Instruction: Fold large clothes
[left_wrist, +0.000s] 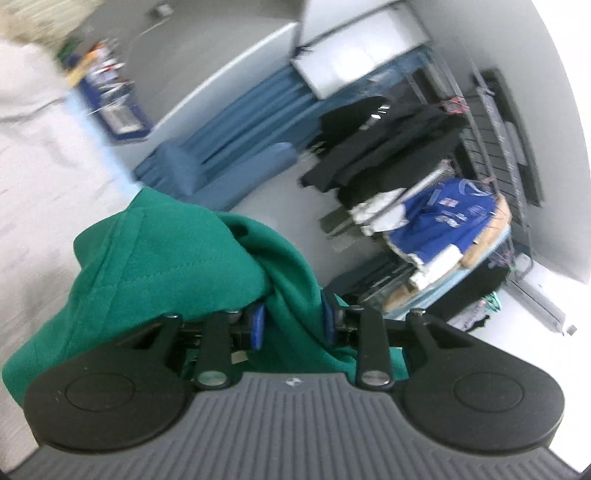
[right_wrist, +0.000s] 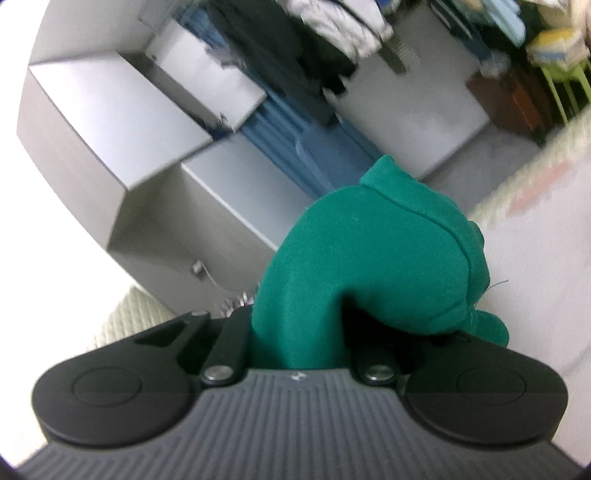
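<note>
Green garment (left_wrist: 177, 266) bunched in both grippers, lifted off the pale surface (left_wrist: 33, 177). Left gripper (left_wrist: 293, 323): blue pads (left_wrist: 257, 326) pinch a fold. Right gripper (right_wrist: 295, 332): fingers buried in cloth, clamped on it. Clothes rack (left_wrist: 436, 206) behind.

Left tool (left_wrist: 293, 325) clamped on bunched green garment (left_wrist: 177, 266), blue pads (left_wrist: 257, 326) pressing the fabric, blurred rack of dark clothes (left_wrist: 388, 147), blue shirt (left_wrist: 443, 221) behind

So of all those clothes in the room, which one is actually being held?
The green garment: each hand-held gripper, left and right, clamps a bunch of it. The black clothes and the blue shirt sit untouched on the rack behind.
</note>
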